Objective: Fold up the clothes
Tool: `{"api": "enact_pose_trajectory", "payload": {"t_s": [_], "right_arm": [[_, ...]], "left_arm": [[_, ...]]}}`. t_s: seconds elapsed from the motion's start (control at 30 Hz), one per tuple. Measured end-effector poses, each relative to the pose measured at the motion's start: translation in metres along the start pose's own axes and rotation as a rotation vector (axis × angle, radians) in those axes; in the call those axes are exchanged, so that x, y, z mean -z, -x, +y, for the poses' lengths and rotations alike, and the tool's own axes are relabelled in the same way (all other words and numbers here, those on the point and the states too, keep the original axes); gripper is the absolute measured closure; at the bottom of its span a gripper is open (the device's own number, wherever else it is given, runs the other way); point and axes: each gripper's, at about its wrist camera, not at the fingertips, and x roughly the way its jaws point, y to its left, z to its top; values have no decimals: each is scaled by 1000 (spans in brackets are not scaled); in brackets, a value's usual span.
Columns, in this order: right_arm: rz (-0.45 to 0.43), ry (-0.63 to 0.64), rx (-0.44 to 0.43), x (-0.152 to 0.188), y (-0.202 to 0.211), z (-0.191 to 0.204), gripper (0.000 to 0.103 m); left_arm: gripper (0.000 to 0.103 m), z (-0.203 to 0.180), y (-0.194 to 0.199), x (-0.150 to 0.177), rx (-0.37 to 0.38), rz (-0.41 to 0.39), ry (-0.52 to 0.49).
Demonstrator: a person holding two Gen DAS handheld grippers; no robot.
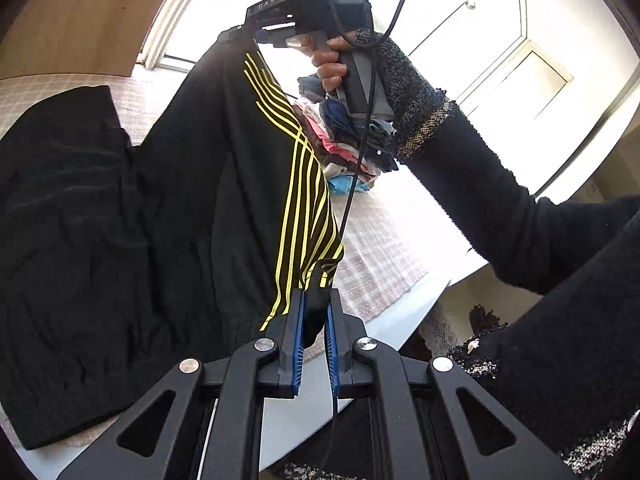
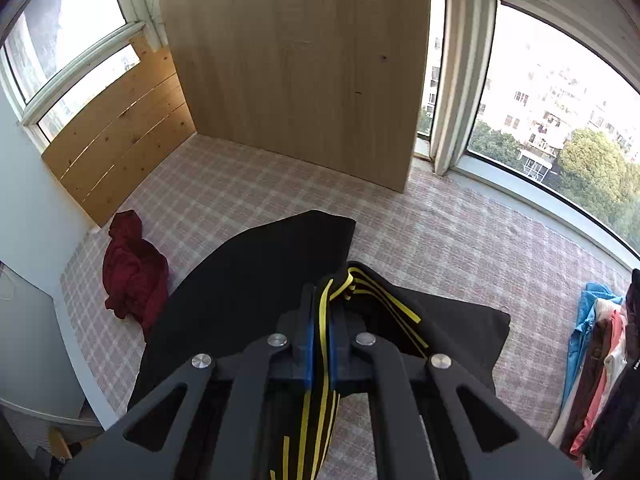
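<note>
A black garment with yellow stripes [image 1: 168, 208] is held up above the checked table cloth [image 1: 384, 252], its lower part resting on the table. My left gripper [image 1: 316, 304] is shut on one edge of it near the yellow stripes. My right gripper [image 2: 320, 320] is shut on another striped edge of the same garment [image 2: 260, 272]. In the left wrist view the right gripper [image 1: 240, 30] sits high, pinching the top of the cloth, held by a hand in a dark knitted sleeve.
A stack of folded clothes [image 1: 348, 136] stands at the table's far right and also shows in the right wrist view [image 2: 600, 368]. A crumpled dark red garment [image 2: 132, 268] lies at the left. A wooden panel [image 2: 296, 64] stands behind; windows surround the table.
</note>
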Motion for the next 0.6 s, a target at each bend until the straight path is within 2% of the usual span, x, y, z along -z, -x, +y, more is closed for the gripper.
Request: {"api": "enact_pose_trajectory", "payload": {"t_s": [0.03, 0.1, 0.17, 0.2, 0.27, 0.3, 0.47, 0.5, 0.6], "right_arm": [[37, 32, -10, -8, -15, 20, 92], [112, 97, -30, -24, -44, 59, 89], [186, 162, -50, -40, -74, 98, 86], [191, 170, -77, -43, -78, 105, 86], [128, 130, -161, -37, -60, 90, 85], [112, 106, -157, -31, -57, 78, 83], [115, -14, 35, 7, -72, 16, 79], [127, -43, 49, 16, -78, 4, 78], [194, -139, 5, 44, -103, -27, 78]], "left_arm": [[94, 7, 13, -1, 11, -36, 31], [94, 35, 30, 11, -59, -68, 98], [94, 69, 42, 30, -173, -31, 165], [94, 82, 46, 38, -214, -8, 189], [94, 98, 54, 50, -264, 21, 218], [94, 101, 59, 53, -272, 23, 224], [91, 102, 73, 58, -309, 43, 207], [91, 100, 73, 57, -315, 50, 197], [91, 94, 72, 55, -331, 71, 166]]}}
